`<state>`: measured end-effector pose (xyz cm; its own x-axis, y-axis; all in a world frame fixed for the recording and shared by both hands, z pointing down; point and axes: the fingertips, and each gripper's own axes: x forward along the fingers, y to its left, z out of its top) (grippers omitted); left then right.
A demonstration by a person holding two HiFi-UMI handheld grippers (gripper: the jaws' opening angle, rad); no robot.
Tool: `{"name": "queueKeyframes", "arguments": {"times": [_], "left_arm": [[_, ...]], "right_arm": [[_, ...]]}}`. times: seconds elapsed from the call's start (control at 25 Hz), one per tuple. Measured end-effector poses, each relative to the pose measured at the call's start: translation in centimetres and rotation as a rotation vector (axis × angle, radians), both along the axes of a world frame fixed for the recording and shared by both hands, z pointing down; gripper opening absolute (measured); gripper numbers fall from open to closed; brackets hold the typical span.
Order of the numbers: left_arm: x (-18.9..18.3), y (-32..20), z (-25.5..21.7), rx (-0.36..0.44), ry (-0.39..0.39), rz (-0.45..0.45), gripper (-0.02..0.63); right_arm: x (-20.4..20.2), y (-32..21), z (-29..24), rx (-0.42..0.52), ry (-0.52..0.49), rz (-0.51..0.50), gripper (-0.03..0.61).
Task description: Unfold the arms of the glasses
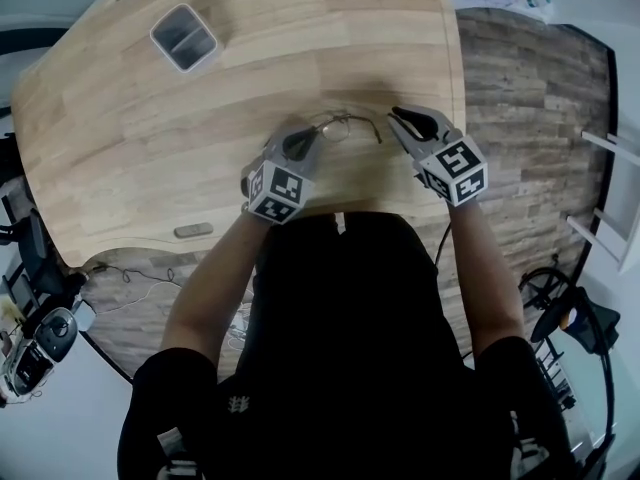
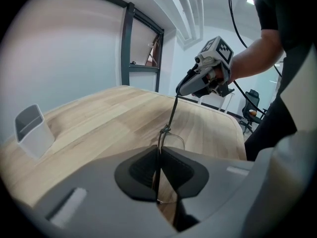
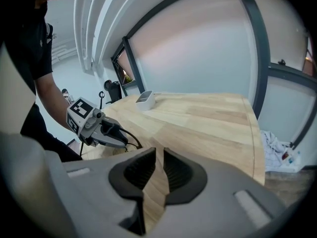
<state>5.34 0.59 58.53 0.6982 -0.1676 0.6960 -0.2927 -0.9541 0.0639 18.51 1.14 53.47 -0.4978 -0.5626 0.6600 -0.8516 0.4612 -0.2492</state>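
Observation:
Thin wire-framed glasses (image 1: 340, 126) lie on the wooden table (image 1: 150, 128) just in front of me. My left gripper (image 1: 300, 143) is shut on the left end of the frame. In the left gripper view the wire rim runs straight between its pads (image 2: 148, 170). From the hinge (image 2: 165, 130) one arm stretches away toward the tip of my right gripper (image 2: 184, 87); I cannot tell whether they touch. In its own view the right gripper (image 3: 159, 157) shows a narrow gap with only table wood behind it, so it holds nothing.
A white open box (image 1: 184, 36) stands at the far left of the table, also visible as the white box (image 3: 145, 99) in the right gripper view. The table's right edge (image 1: 455, 58) drops to a wood-plank floor. An office chair (image 2: 251, 103) stands beyond the table.

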Motion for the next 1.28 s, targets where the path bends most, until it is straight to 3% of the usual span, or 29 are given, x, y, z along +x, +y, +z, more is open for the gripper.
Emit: {"name": "queueKeyframes", "arguments": {"times": [0.4,0.6,0.84,1.04,1.28], "left_arm": [[-0.9,0.0,-2.6,0.038,0.082,-0.098,0.028],[-1.4,0.2,-3.9,0.070,0.116,-0.136,0.026],[-2.1,0.6,-4.7,0.092,0.136,-0.170,0.025],[-2.8,0.8,-5.3,0.107,0.150,-0.192,0.025],[-4.0,1.0,-5.7,0.121,0.169,-0.211,0.025]], "right_arm": [[-1.4,0.2,-2.6,0.058,0.003,-0.031,0.040],[-2.0,-0.2,-5.8,0.147,0.024,-0.059,0.040],[-4.9,-2.2,-10.6,0.220,-0.045,-0.103,0.040],[-9.6,-1.2,-10.1,0.166,-0.109,-0.217,0.040],[-13.0,0.2,-7.0,0.040,-0.142,-0.237,0.040]]}}
